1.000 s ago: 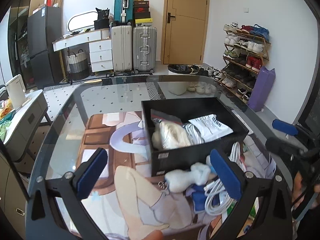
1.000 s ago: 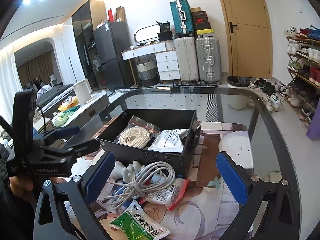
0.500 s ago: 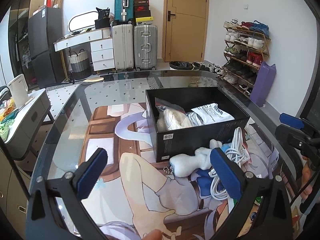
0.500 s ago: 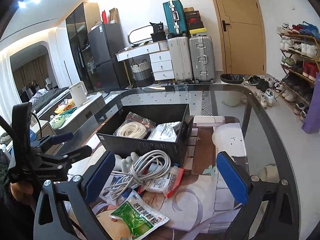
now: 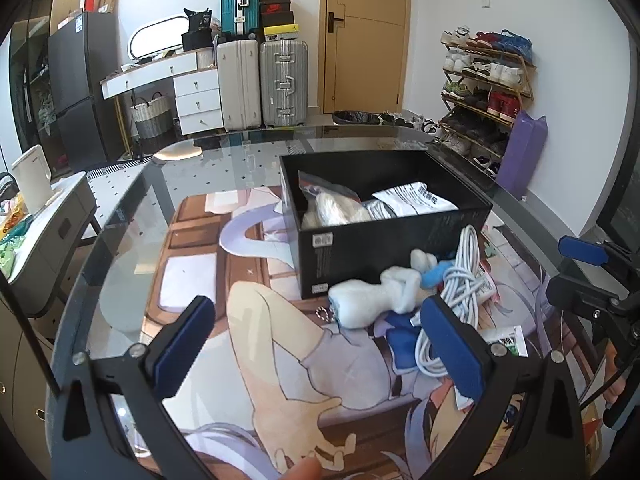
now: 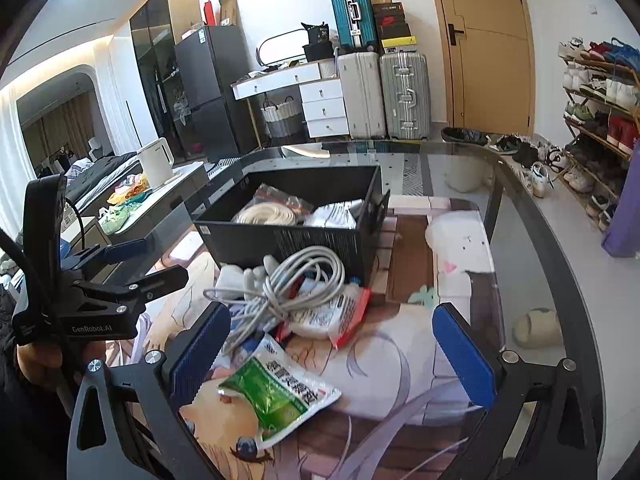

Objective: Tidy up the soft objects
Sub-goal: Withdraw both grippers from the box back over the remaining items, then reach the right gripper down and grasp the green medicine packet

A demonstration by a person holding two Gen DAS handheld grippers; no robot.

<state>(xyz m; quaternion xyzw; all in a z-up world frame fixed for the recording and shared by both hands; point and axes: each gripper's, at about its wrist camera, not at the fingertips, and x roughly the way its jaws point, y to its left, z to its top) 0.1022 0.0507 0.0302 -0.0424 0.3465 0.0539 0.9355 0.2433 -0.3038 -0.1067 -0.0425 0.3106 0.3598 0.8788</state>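
A black box (image 5: 384, 240) (image 6: 288, 236) stands on the glass table and holds a bagged coil of cream rope (image 6: 264, 214) and a white packet (image 5: 416, 198). In front of it lie a white plush toy (image 5: 372, 300), a coiled white cable (image 6: 296, 284) (image 5: 460, 284), a red-edged white pouch (image 6: 332, 312) and a green packet (image 6: 280, 392). My left gripper (image 5: 320, 356) is open and empty, held back from the plush. My right gripper (image 6: 328, 356) is open and empty above the green packet.
A printed anime mat (image 5: 256, 320) covers the table under the glass. The table's curved rim (image 6: 560, 272) runs along the right. Suitcases (image 5: 264, 80), a drawer unit and a shoe rack (image 5: 484, 80) stand on the floor beyond.
Both grippers have drawn back from the box and risen a little; the box and pile now sit farther off in both views. Nothing was taken hold of.
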